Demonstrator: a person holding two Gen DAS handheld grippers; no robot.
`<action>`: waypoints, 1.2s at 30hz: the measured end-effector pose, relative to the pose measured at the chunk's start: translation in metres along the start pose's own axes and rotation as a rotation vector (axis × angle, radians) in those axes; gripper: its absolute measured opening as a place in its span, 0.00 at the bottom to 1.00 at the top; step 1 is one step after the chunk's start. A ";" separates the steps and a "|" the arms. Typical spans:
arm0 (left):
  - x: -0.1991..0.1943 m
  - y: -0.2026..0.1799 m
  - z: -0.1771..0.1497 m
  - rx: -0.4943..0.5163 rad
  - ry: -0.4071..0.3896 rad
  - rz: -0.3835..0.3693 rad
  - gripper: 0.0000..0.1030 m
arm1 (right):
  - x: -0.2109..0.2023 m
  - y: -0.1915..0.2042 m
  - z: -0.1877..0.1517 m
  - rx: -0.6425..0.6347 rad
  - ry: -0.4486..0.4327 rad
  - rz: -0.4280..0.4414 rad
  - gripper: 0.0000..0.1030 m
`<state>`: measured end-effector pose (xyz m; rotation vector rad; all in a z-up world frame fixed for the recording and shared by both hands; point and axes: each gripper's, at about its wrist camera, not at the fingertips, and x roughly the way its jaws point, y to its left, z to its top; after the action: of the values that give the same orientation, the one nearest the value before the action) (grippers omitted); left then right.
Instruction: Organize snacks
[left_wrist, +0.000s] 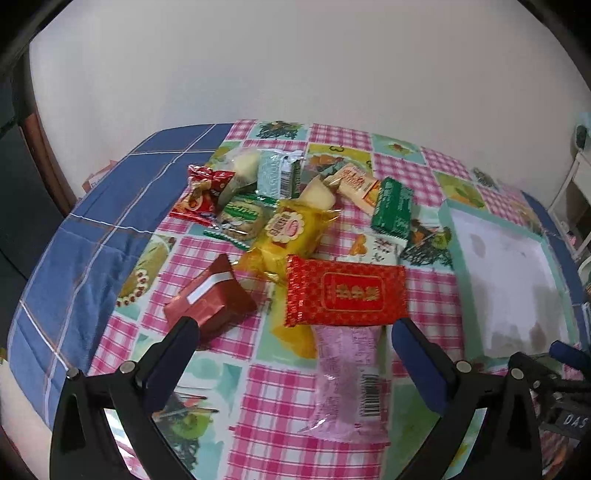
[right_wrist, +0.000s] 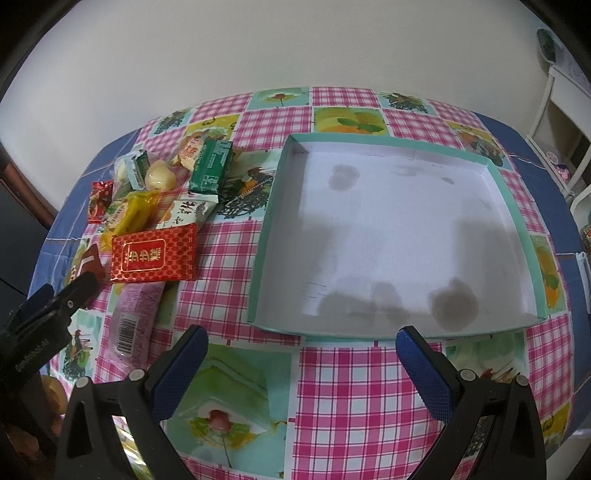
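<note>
My left tongs (left_wrist: 291, 334) hang wide apart over the counter (left_wrist: 332, 443), holding nothing. Between them lies a pink packet (left_wrist: 347, 380), its far end tucked under a red packet (left_wrist: 345, 291). A dark red box (left_wrist: 210, 299) sits just off my left finger (left_wrist: 177, 354). Beyond, a yellow packet (left_wrist: 286, 236) fronts the snack pile (left_wrist: 280, 192). Toward the counter's right edge sits a teal-rimmed tray (left_wrist: 452, 258).

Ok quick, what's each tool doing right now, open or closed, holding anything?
Left tool: open, holding nothing, above the pink pack.
Right tool: open, holding nothing, at the near edge of the tray.
</note>
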<state>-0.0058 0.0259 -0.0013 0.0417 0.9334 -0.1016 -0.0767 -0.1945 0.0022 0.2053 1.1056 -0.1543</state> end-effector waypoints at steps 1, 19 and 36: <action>0.000 0.001 0.000 0.006 0.009 0.005 1.00 | 0.000 0.000 0.000 0.002 0.001 0.004 1.00; 0.006 0.016 0.000 -0.041 0.085 -0.063 1.00 | -0.006 0.017 0.002 -0.033 -0.014 0.018 1.00; 0.028 0.069 0.043 -0.016 0.197 -0.056 0.99 | 0.021 0.109 0.014 -0.127 0.167 0.139 0.93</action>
<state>0.0526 0.0889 0.0012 0.0101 1.1326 -0.1438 -0.0307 -0.0925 -0.0007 0.1828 1.2588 0.0581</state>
